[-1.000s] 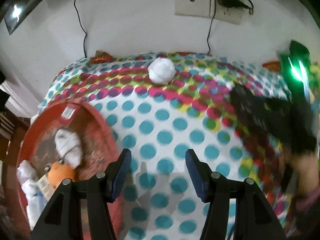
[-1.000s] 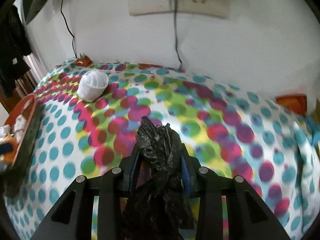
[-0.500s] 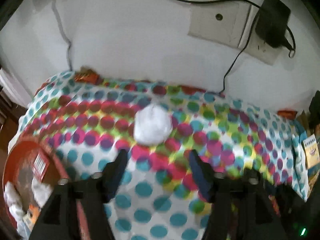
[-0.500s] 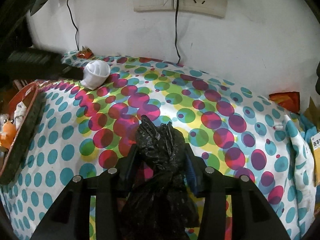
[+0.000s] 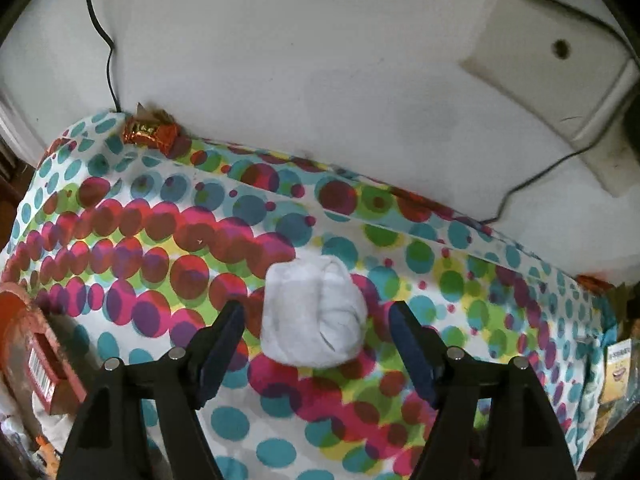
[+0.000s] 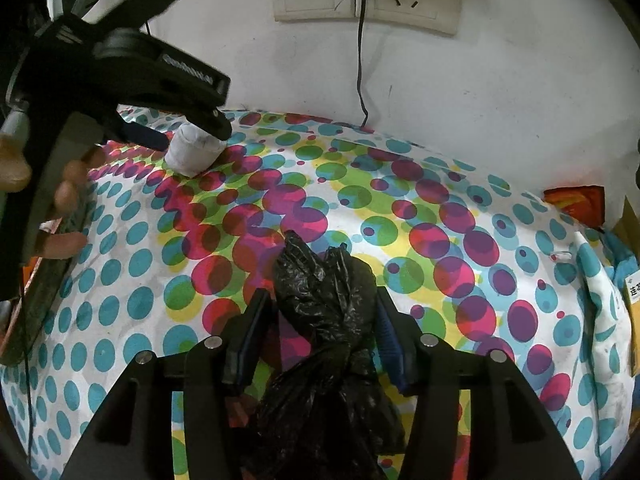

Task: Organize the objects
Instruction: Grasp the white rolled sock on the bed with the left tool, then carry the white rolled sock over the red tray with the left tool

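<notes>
rolled white socks (image 5: 314,316) lie on the polka-dot sheet (image 5: 160,240) near the wall, sitting between the wide-spread fingers of the left gripper (image 5: 316,322), which do not touch them. right gripper (image 6: 320,320) is clamped on a crumpled black plastic bag (image 6: 324,300) above the sheet's middle.

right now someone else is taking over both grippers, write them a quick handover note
Left gripper: open, fingers either side of the white rolled cloth bundle on the polka-dot cloth; not closed on it yet.
Right gripper: shut on the crumpled black plastic bag, held above the cloth.
Red round basket: at the left edge, already holding some white items.
Done: bag picked up.
Left: grasp the bundle; probably put both away, likely in the basket.
</notes>
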The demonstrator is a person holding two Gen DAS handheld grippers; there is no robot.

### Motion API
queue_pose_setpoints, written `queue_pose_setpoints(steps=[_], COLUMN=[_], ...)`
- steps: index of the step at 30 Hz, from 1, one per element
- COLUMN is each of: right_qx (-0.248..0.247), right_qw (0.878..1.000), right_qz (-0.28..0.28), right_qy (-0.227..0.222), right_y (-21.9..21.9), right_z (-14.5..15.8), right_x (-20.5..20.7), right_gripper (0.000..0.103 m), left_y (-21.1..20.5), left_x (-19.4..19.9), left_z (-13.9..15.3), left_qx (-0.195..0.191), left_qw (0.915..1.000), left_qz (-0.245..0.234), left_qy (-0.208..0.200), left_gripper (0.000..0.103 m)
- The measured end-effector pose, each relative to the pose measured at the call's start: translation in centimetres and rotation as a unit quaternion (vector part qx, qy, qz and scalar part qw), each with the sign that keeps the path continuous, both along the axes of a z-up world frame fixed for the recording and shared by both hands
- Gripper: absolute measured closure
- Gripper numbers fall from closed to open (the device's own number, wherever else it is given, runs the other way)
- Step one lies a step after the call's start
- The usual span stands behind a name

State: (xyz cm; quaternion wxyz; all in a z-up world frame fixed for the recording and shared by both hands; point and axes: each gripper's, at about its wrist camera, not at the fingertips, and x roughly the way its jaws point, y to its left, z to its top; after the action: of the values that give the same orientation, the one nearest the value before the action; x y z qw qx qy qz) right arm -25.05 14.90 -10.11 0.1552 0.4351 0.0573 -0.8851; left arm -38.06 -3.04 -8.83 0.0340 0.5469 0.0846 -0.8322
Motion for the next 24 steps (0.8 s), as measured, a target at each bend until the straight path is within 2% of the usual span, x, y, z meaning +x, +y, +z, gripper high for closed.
queue_pose_setpoints(steps=[8, 10, 11, 17, 24], right_qx=[0.0, -0.001, -0.002, 0.0, 0.012], right_qw=[1.0, 1.0, 1.0, 1.0, 1.0], right_qz=[0.004, 0.005, 0.005, 0.006, 0.006], right_qy=[-0.001, -0.001, -0.001, 0.001, 0.003], right_y=[0.0, 0.0, 0.0, 0.0, -0.4], right_z=[-0.1, -0.1, -0.1, -0.3, -0.4], right_x=[0.0, 0.0, 0.0, 0.1, 0.2], right_gripper=[0.05, 0.049, 0.048, 0.048, 0.048], left_y=[-1.1, -0.5, -0.3, 1.8, 2.0], left_x=[-0.5, -0.3, -0.2, 0.8, 3.1], left_z=[-2.0, -2.0, -2.0, -2.3, -2.7], left_qx=[0.0, -0.002, -0.001, -0.057, -0.067], left_qw=[0.9996, 0.9995, 0.9993, 0.9967, 0.9956], left_qz=[0.022, 0.001, -0.009, -0.04, -0.052], left_qy=[0.017, 0.032, 0.036, 0.043, 0.041], left_gripper=[0.029, 0.051, 0.057, 0.057, 0.057])
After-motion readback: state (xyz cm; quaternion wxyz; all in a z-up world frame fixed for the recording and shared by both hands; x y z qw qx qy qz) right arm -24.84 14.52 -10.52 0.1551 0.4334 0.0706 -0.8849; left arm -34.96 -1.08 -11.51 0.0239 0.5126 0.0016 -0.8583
